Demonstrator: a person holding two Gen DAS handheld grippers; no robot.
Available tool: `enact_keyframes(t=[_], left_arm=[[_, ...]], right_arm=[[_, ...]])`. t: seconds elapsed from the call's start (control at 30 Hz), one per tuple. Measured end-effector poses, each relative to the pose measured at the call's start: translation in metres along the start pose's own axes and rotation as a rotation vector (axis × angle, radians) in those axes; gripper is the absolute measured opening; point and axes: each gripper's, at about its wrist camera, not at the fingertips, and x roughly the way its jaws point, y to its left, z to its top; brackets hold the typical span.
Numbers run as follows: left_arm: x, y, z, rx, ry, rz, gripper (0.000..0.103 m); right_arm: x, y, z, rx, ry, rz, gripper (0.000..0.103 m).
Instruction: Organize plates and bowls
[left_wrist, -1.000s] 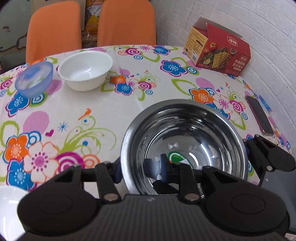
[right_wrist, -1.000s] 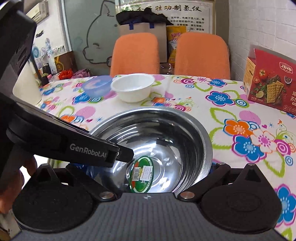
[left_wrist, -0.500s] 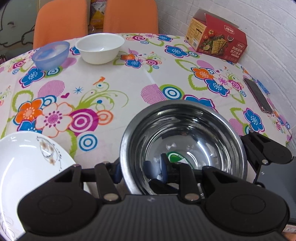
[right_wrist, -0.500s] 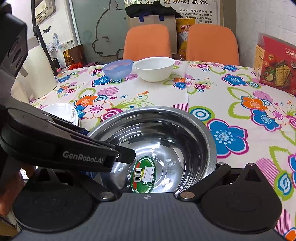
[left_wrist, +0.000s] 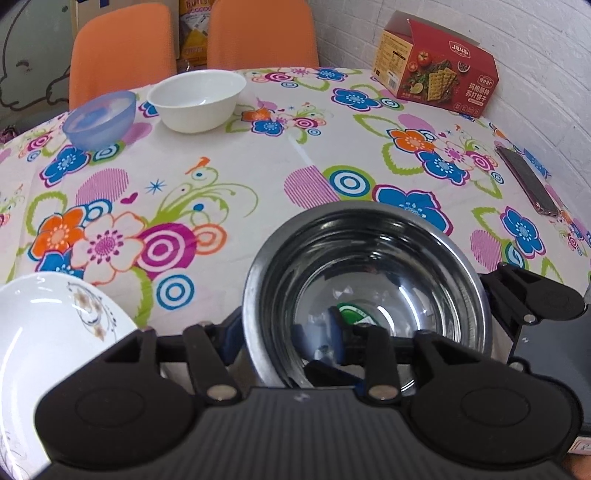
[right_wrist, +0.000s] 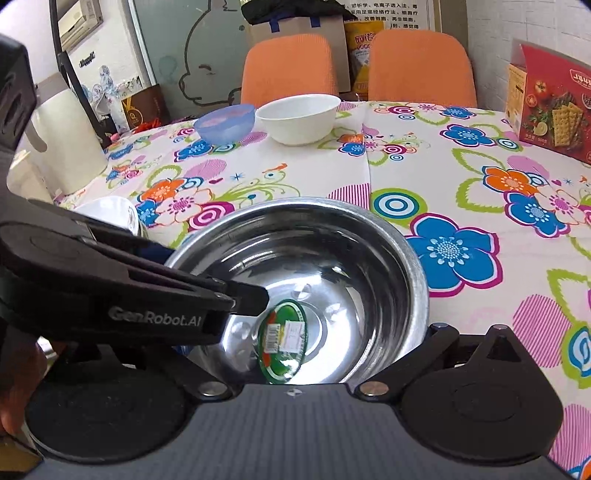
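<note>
A steel bowl (left_wrist: 369, 258) with a green label inside hangs over the near part of the flowered table (left_wrist: 258, 177). My left gripper (left_wrist: 280, 328) is shut on its near-left rim, one finger inside and one outside. The right wrist view shows the same bowl (right_wrist: 332, 236) with the left gripper (right_wrist: 147, 288) reaching in from the left. My right gripper (right_wrist: 295, 325) is spread wide around the bowl's near side. Its right finger lies against the outer wall; the other is hidden. A white bowl (left_wrist: 197, 99) and a blue bowl (left_wrist: 98, 118) stand at the far side. A white plate (left_wrist: 44, 339) lies near left.
A red cracker box (left_wrist: 436, 70) stands at the far right by the brick wall. A dark phone (left_wrist: 528, 181) lies along the right edge. Two orange chairs (right_wrist: 417, 66) stand behind the table. A white jug (right_wrist: 62, 147) stands beyond the table's left edge.
Both grippers drew back toward the near edge with the steel bowl between them. The white plate came into view at the left. Little has shifted in the last half second.
</note>
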Motion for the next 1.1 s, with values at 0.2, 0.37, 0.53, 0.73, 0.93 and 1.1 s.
enact_keyframes(t=[0.2,0.37,0.53,0.73,0.93,1.1], left_arm=[[-0.028,0.005,0.01,0.001,-0.104,0.033,0.077],[-0.053,0.015,0.013,-0.028,-0.186,0.068,0.078],[-0.059,0.024,0.011,-0.055,-0.187,0.079,0.08],[-0.061,0.032,0.003,-0.064,-0.184,0.111,0.08],[-0.065,0.04,0.001,-0.071,-0.191,0.134,0.081],[-0.07,0.049,0.003,-0.09,-0.204,0.143,0.081]], right_arm=[[-0.029,-0.02,0.002,0.06,-0.069,-0.037,0.09],[-0.058,-0.043,-0.001,0.191,-0.158,-0.059,0.09],[-0.058,-0.049,-0.002,0.233,-0.146,-0.077,0.09],[-0.053,-0.044,-0.001,0.247,-0.125,-0.096,0.09],[-0.054,-0.041,0.005,0.259,-0.128,-0.055,0.09],[-0.061,-0.033,0.013,0.223,-0.169,-0.059,0.089]])
